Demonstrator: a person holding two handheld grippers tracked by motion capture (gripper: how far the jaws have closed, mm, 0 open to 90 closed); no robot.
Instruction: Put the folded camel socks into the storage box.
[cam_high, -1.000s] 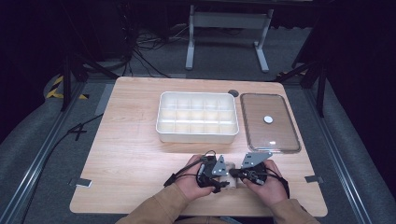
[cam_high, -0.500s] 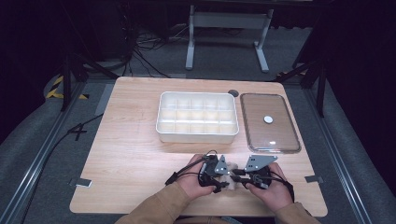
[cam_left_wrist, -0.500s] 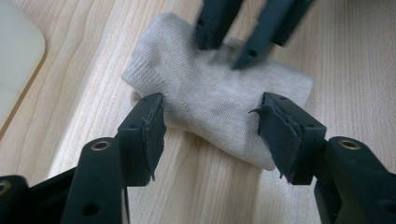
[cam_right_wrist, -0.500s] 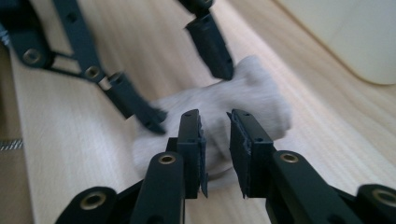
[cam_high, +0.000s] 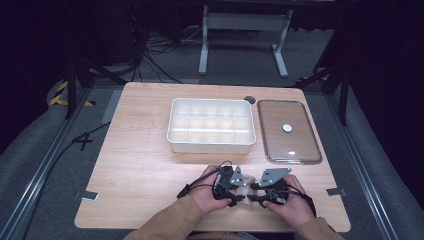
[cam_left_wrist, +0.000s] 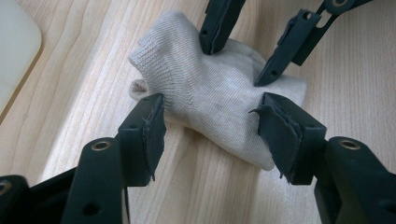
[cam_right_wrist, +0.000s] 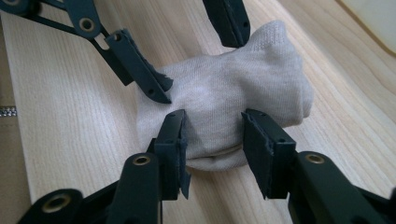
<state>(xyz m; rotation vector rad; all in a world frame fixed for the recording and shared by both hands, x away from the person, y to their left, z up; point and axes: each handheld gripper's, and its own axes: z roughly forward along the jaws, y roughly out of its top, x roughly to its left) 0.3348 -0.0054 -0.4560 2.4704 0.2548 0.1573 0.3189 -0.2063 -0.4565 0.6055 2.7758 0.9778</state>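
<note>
The left tool (cam_left_wrist: 208, 128) is open around a white sock (cam_left_wrist: 219, 100) on the table (cam_high: 140, 165). The right tool (cam_right_wrist: 212, 140) has just been opening, sock between its jaws. The high view also shows a tray (cam_high: 172, 142).

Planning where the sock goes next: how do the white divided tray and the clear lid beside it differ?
The tray is opaque white, deep-walled and split into compartments; the lid is transparent, flat and undivided, with a small white disc at its middle. The tray is wider than the lid. Both are rounded rectangles resting on the table.

Small round object (cam_high: 287, 128) on the clear lid (cam_high: 306, 150), perhaps a knob, too tiny.
</note>
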